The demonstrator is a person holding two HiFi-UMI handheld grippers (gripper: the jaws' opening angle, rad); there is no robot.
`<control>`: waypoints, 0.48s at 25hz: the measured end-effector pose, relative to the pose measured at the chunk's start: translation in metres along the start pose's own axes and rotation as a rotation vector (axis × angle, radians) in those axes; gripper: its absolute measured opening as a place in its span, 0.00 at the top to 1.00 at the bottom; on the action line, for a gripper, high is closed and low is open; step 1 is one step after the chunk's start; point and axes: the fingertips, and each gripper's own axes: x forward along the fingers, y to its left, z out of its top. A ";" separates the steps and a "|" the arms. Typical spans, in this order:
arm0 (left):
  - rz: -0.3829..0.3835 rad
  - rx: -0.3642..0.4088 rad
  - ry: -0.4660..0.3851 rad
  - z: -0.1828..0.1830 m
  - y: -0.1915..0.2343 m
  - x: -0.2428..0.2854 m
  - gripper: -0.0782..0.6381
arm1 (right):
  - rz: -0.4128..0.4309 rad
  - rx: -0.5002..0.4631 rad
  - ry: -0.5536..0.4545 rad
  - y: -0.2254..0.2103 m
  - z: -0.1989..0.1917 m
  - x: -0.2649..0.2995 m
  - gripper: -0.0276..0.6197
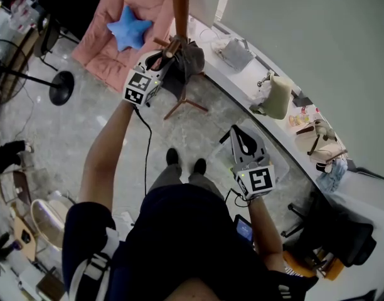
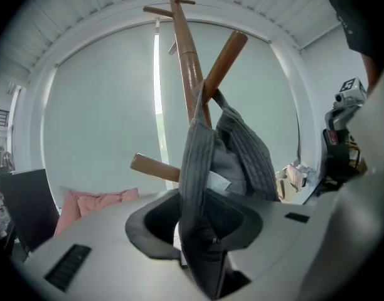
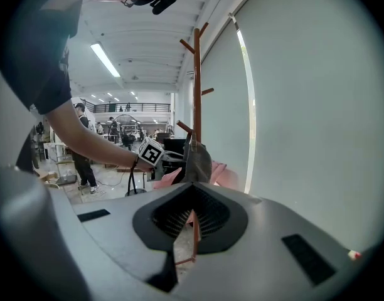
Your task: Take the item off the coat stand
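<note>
Left gripper (image 2: 201,227): jaws narrowed onto a fold of the grey hat (image 2: 242,155), with the fabric filling the gap between them. The hat hangs from an upward-sloping peg (image 2: 224,56) of the coat stand (image 2: 187,74).

Right gripper (image 3: 191,196): held low and well apart from the stand, jaws drawn together, nothing between them.

Step in hand: securing the grip before lift-off.

Judgement: only soft fabric is pinched, so the hold should be confirmed firm first. The hat should then be raised along the slope of the peg until the tip is cleared, and only then drawn away. A sideways pull is to be avoided, as the stand could be tipped.
</note>
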 end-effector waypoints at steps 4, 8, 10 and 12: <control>-0.020 0.005 0.008 0.003 -0.005 -0.003 0.79 | 0.003 0.001 0.008 0.000 -0.002 0.002 0.93; -0.030 0.027 0.018 0.003 -0.009 -0.007 0.82 | 0.009 -0.003 0.005 0.002 -0.002 0.003 0.93; -0.018 0.037 0.019 0.003 -0.009 -0.009 0.82 | 0.014 -0.005 0.003 0.004 -0.001 0.004 0.93; -0.002 0.042 0.018 0.004 -0.008 -0.012 0.83 | 0.018 -0.006 0.001 0.006 0.000 0.005 0.93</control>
